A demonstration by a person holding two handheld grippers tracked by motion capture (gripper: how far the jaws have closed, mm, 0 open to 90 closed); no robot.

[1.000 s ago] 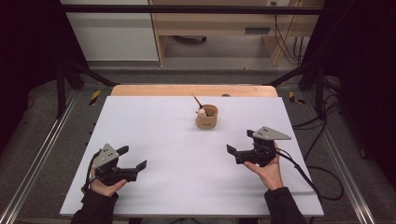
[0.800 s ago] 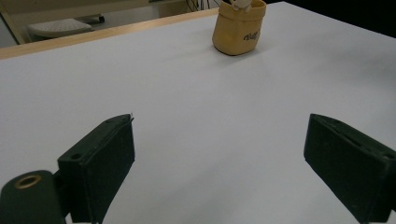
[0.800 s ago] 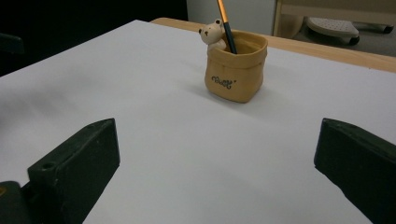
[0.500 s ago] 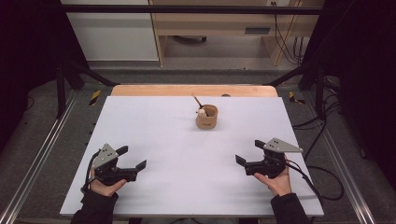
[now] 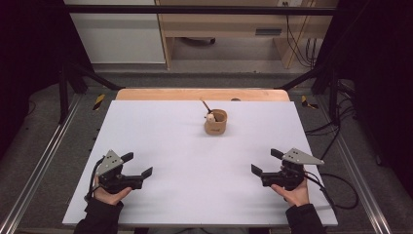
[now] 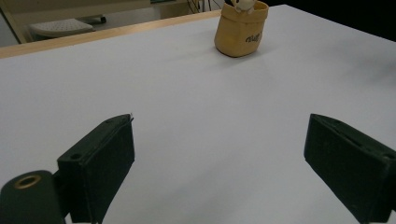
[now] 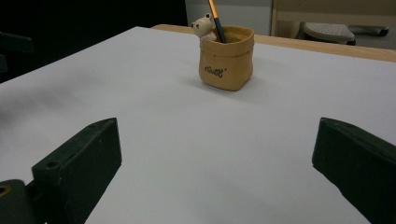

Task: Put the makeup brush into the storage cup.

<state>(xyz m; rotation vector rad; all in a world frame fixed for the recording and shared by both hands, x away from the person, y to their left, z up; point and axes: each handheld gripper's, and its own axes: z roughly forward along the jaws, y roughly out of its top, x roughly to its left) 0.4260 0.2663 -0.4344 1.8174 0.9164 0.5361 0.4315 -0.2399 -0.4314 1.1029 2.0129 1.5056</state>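
Two grippers rest near the tabletop's [image 5: 160, 131] front corners, left gripper [image 5: 138, 165] and right gripper [image 5: 263, 162] both wide open, empty. Tan pen pot [image 5: 215, 122] with pencil [image 7: 216, 21] stands toward the back edge, probably staged as a start pose.

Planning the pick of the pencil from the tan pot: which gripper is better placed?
Right, probably, by a small margin. The right gripper lies nearer the tan pot than the left gripper; both are open and empty. The pencil leans away from it.
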